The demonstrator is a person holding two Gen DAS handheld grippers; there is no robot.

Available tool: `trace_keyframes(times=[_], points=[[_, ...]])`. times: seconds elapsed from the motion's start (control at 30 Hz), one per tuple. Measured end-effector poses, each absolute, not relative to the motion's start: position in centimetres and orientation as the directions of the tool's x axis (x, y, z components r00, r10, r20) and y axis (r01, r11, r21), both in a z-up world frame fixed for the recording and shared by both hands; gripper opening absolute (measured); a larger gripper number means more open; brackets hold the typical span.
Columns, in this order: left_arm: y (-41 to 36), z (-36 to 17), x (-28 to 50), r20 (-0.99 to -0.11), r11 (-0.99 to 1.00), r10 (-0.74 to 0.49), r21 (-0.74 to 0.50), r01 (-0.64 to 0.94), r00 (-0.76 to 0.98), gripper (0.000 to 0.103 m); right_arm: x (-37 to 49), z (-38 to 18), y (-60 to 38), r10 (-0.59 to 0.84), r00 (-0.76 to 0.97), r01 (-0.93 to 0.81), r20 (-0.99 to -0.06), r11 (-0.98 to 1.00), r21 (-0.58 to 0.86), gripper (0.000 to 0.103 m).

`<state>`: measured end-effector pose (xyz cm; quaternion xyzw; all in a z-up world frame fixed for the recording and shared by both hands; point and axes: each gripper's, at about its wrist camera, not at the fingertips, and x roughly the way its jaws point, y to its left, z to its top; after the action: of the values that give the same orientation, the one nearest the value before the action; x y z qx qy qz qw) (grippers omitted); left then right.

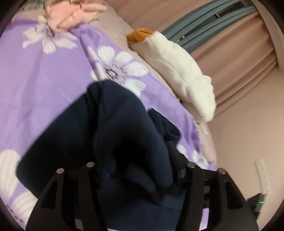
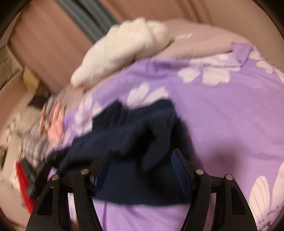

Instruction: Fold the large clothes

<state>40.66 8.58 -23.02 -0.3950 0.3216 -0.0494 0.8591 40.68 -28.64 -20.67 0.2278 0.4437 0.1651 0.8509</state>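
Note:
A navy ribbed knit garment [image 1: 115, 124] [image 2: 134, 124] lies bunched on the purple flowered bedsheet [image 1: 44, 80] [image 2: 221, 115]. My left gripper [image 1: 134, 160] has its jaws apart, and the navy cloth is heaped between and over its fingers, hiding the pads. In the blurred right wrist view, my right gripper [image 2: 142, 151] stands open, with the cloth's edge lying between its fingers. Both blue pads [image 2: 181, 170] show and stand off the cloth.
A white fluffy garment [image 1: 177, 71] [image 2: 124, 49] lies on a beige quilt [image 1: 113, 26] at the bed's far edge, beside an orange item [image 1: 140, 33]. A pink garment [image 1: 71, 16] lies further off. Pink curtains [image 1: 239, 62] hang behind. Checked cloth [image 2: 35, 145] and something red [image 2: 23, 177] sit at the left.

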Motion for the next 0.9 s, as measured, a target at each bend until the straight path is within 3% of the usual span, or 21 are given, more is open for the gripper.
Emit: trace_keyframes(times=[0.1, 0.2, 0.33, 0.4, 0.47, 0.5, 0.57, 0.7, 0.83, 0.9], points=[[8.3, -23.0, 41.1, -0.525, 0.683, -0.351, -0.71, -0.172, 0.776, 0.06, 42.2, -22.2, -28.2, 0.553, 0.549, -0.1, -0.627, 0.788, 0.608, 0.07], [8.1, -21.9, 42.7, -0.512, 0.703, -0.269, -0.683, -0.197, 0.816, 0.06, 44.3, -22.9, -27.8, 0.566, 0.595, -0.087, -0.57, 0.751, 0.655, 0.07], [7.9, -17.6, 45.3, -0.545, 0.788, -0.068, -0.543, -0.29, 0.836, 0.059, 45.0, -20.4, -28.6, 0.361, 0.772, 0.02, -0.523, 0.809, 0.588, 0.07], [8.0, -15.4, 44.2, -0.518, 0.817, -0.055, -0.515, -0.26, 0.853, 0.064, 44.3, -18.4, -29.2, 0.249, 0.831, 0.073, -0.498, 0.837, 0.542, 0.07], [8.4, -13.9, 42.1, -0.466, 0.827, -0.025, -0.507, -0.244, 0.884, 0.085, 43.1, -16.8, -29.4, 0.216, 0.847, 0.076, -0.486, 0.855, 0.513, 0.073], [8.8, -13.5, 41.1, -0.453, 0.823, 0.01, -0.503, -0.265, 0.892, 0.088, 42.5, -16.3, -29.6, 0.215, 0.851, 0.07, -0.48, 0.858, 0.509, 0.077], [9.7, -13.2, 39.5, -0.463, 0.803, 0.044, -0.511, -0.307, 0.885, 0.097, 41.2, -15.9, -29.7, 0.21, 0.847, 0.084, -0.488, 0.855, 0.513, 0.084], [11.5, -14.6, 37.4, -0.537, 0.774, -0.08, -0.564, -0.287, 0.84, 0.097, 39.2, -16.5, -30.3, 0.241, 0.814, 0.101, -0.528, 0.837, 0.537, 0.085], [12.8, -18.1, 34.4, -0.647, 0.76, -0.009, -0.5, -0.415, 0.762, 0.097, 37.1, -19.0, -31.5, 0.177, 0.771, 0.226, -0.611, 0.822, 0.523, 0.085], [13.3, -20.5, 33.6, -0.692, 0.743, -0.057, -0.511, -0.433, 0.719, 0.097, 36.5, -21.2, -32.1, 0.214, 0.73, 0.265, -0.649, 0.787, 0.558, 0.085]])
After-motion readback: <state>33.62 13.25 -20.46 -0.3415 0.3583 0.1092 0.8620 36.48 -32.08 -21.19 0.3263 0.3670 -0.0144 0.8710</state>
